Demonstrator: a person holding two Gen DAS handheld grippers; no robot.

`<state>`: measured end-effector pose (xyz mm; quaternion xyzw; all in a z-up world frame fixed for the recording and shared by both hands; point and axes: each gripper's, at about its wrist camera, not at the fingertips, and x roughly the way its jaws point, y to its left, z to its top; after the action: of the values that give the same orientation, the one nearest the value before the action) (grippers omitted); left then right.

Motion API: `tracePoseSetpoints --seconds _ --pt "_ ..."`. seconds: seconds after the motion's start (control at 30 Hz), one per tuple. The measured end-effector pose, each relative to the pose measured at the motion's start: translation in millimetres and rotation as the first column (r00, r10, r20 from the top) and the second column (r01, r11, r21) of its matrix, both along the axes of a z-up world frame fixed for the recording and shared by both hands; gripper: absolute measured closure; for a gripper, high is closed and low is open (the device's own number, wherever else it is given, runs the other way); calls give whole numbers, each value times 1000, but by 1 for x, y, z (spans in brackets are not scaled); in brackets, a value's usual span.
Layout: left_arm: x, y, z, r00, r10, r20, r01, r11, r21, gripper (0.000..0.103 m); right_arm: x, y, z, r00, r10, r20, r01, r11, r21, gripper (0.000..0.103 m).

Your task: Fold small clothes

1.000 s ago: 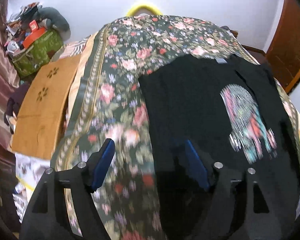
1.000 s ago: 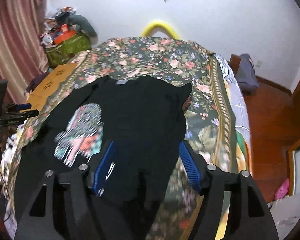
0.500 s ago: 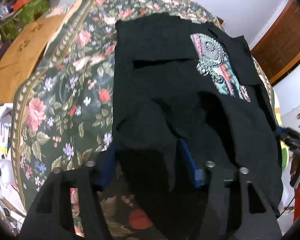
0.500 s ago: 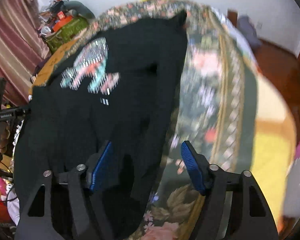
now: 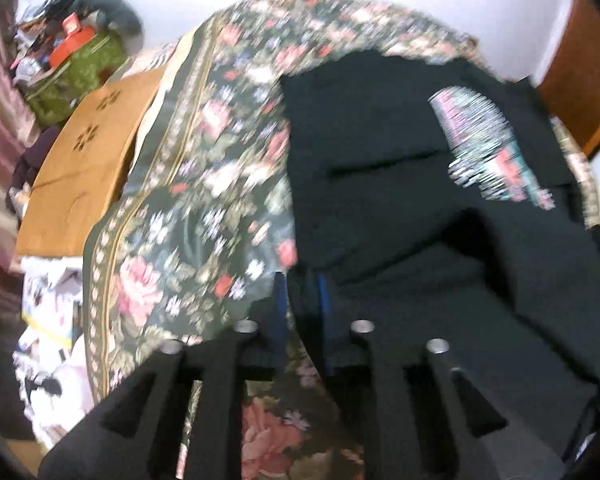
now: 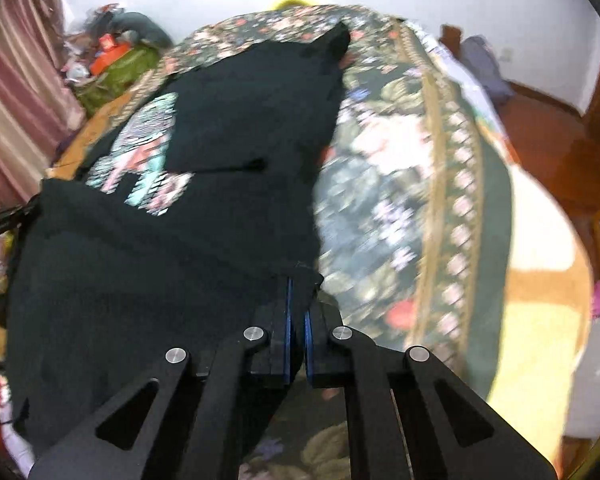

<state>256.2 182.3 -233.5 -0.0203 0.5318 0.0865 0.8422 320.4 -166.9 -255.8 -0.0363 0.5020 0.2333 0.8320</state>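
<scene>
A black T-shirt (image 5: 380, 152) with a colourful printed design (image 5: 484, 148) lies on a floral bedspread (image 5: 204, 184). It also shows in the right wrist view (image 6: 228, 120). My left gripper (image 5: 302, 296) is shut on the shirt's near left hem corner. My right gripper (image 6: 297, 300) is shut on the near right hem corner. Both corners are lifted a little off the bed, and the shirt's lower part is raised and bunched. Both sleeves lie folded inward over the chest.
A brown cardboard sheet (image 5: 80, 168) lies left of the bed. A green bag with clutter (image 5: 72, 76) stands at the far left by a curtain. A wooden door (image 5: 580, 92) is at the right. Wooden floor (image 6: 548, 136) runs along the bed's right side.
Both grippers have closed on the shirt's bottom hem corners; they were open half a second ago. The hem has lifted off the bedspread and both views have tilted upward.
</scene>
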Motion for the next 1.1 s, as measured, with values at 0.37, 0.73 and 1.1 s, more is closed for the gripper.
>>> tracePoseSetpoints --seconds 0.37,0.73,1.1 --pt "-60 -72 45 983 -164 81 164 986 2 36 -63 2 56 993 108 50 -110 993 36 58" --pt "-86 -193 24 903 -429 21 429 899 -87 31 -119 36 46 970 242 12 -242 968 65 52" --pt "-88 -203 18 889 -451 83 446 892 75 97 -145 49 25 954 294 -61 -287 952 104 52"
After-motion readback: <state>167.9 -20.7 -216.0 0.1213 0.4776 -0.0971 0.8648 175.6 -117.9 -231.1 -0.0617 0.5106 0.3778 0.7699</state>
